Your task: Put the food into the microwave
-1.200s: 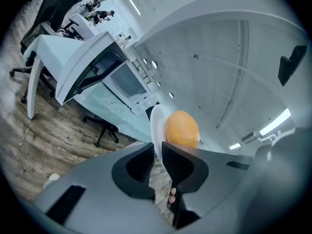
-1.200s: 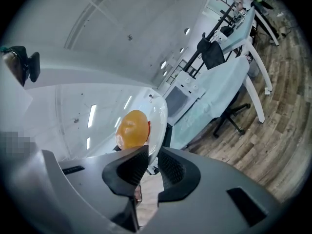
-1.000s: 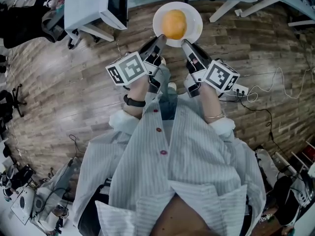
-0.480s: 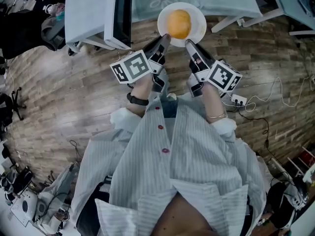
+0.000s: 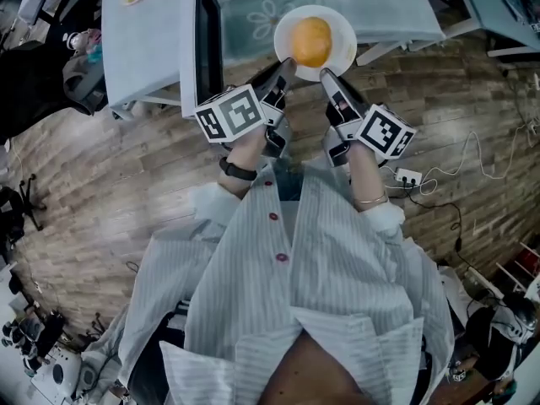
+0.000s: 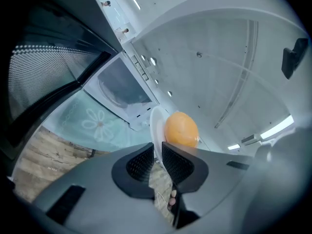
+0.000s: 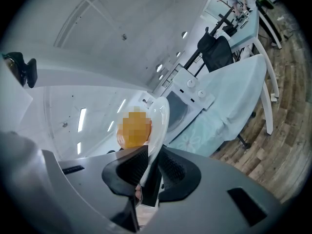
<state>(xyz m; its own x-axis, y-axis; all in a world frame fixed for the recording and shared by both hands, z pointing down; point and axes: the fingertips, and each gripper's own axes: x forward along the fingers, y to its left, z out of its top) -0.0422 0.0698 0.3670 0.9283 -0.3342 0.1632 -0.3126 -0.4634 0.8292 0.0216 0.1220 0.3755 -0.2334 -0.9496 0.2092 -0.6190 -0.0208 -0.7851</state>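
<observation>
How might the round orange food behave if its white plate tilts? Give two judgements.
Round and loose on the plate, the orange food would probably roll. It seems light: left gripper and right gripper pinch only the rim.

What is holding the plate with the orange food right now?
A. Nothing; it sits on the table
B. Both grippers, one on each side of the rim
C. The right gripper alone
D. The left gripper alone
B: the left gripper and the right gripper each have their fingers closed on the rim of the white plate, on opposite sides, with the orange food on it.
</observation>
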